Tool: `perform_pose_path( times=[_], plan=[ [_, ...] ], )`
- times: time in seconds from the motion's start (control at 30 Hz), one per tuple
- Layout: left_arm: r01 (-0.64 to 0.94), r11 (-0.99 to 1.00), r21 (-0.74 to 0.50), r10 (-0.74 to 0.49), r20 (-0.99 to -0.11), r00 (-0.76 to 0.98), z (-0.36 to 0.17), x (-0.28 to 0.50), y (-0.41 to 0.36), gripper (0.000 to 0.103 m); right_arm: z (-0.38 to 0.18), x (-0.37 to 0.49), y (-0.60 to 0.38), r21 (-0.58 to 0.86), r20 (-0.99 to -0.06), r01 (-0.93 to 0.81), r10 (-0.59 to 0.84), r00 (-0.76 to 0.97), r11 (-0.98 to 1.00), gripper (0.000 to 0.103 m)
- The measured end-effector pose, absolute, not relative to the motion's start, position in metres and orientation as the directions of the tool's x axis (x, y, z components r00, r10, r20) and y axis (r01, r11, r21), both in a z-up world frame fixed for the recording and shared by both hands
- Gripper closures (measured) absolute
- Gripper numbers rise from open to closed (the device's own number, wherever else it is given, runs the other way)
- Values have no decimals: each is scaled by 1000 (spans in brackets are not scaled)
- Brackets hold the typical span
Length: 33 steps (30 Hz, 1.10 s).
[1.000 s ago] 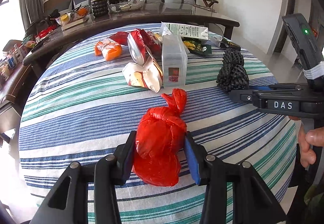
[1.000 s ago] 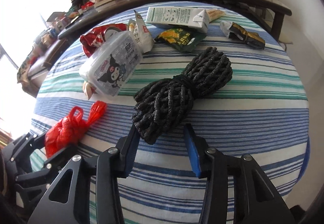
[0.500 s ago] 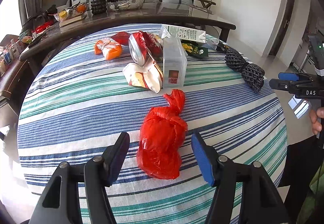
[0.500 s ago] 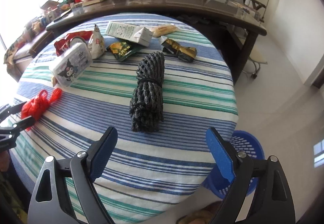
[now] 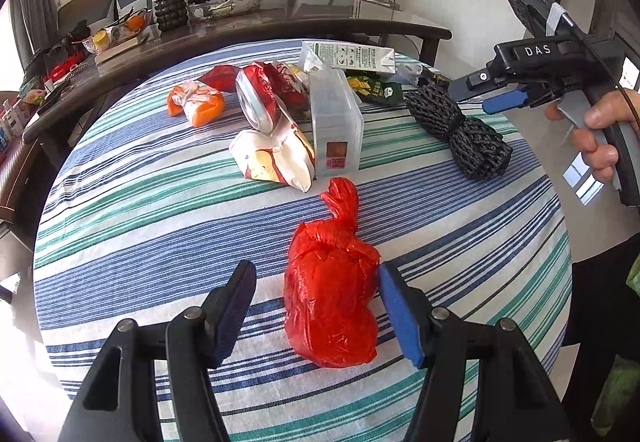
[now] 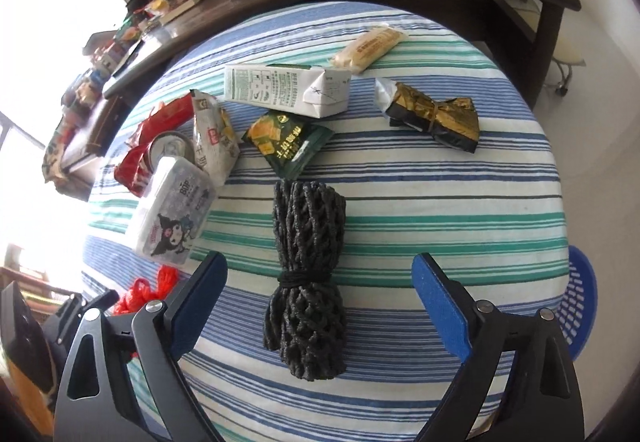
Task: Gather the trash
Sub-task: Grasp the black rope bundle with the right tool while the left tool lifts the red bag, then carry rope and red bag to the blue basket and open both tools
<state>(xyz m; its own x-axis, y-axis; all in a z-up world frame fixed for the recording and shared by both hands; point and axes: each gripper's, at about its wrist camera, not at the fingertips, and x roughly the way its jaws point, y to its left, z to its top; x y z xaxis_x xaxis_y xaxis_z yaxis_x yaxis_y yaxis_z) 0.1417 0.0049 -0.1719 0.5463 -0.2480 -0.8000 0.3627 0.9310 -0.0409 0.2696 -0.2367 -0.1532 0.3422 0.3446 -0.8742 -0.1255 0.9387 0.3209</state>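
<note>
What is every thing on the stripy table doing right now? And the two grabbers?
Red bag: knotted shut, lying between the open left gripper fingers.
Black mesh bundle: tied in the middle, lying flat, not held.
Right gripper: wide open above the bundle.
Can: tipped on its side.
Milk carton: lying down.
Clear box: lid on.

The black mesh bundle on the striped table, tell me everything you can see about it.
The black mesh bundle looks like soft foam netting, folded into a thick roll and cinched near its middle by a thin black tie. It lies flat on the striped tablecloth, lengthwise between the open jaws of the right gripper, which do not touch it. Its far end nearly meets a green snack packet.
</note>
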Motion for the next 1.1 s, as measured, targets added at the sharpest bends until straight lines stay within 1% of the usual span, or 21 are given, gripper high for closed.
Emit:
perform_pose_path(
  times=[0.1, 0.13, 0.2, 0.23, 0.27, 0.3, 0.4, 0.57, 0.7, 0.9, 1.1],
  plan=[
    [357, 933, -45, -245, -805, 540, -173, 144, 5, 39, -162, 277, -224, 287, -902, -131, 314, 297, 949, 13],
    [352, 935, -52, -247, -807, 536, -173, 145, 6, 39, -166, 278, -221, 280, -909, -134, 308, 281, 950, 17],
    [348, 935, -66, -254, -808, 531, -174, 147, 8, 49, -172, 276, -218, 283, -914, -155, 315, 255, 946, 29],
    [349, 934, -79, -264, -810, 523, -174, 148, 9, 61, -173, 275, -218, 284, -915, -166, 318, 249, 945, 48],
    [345, 935, -84, -266, -810, 523, -174, 148, 10, 61, -174, 273, -217, 285, -914, -174, 322, 247, 943, 69],
    [340, 937, -85, -265, -808, 527, -173, 149, 10, 61, -174, 271, -218, 289, -912, -178, 327, 249, 941, 68],
    [331, 938, -101, -276, -795, 540, -168, 147, 14, 62, -164, 259, -223, 282, -896, -205, 334, 293, 937, 69],
    [323, 931, -172, -333, -765, 551, -155, 140, 18, 63, -144, 230, -238, 271, -864, -251, 350, 363, 929, 69],
    [306, 928, -212, -355, -753, 554, -148, 135, 6, 63, -137, 210, -265, 257, -837, -255, 346, 423, 932, 69],
    [323, 908, -267, -411, -718, 562, -125, 135, -45, 63, -136, 191, -337, 270, -813, -158, 313, 492, 950, 69],
    [430, 855, -290, -495, -701, 513, -107, 146, -140, 63, -145, 182, -414, 250, -819, -36, 231, 525, 968, 69]
  ],
)
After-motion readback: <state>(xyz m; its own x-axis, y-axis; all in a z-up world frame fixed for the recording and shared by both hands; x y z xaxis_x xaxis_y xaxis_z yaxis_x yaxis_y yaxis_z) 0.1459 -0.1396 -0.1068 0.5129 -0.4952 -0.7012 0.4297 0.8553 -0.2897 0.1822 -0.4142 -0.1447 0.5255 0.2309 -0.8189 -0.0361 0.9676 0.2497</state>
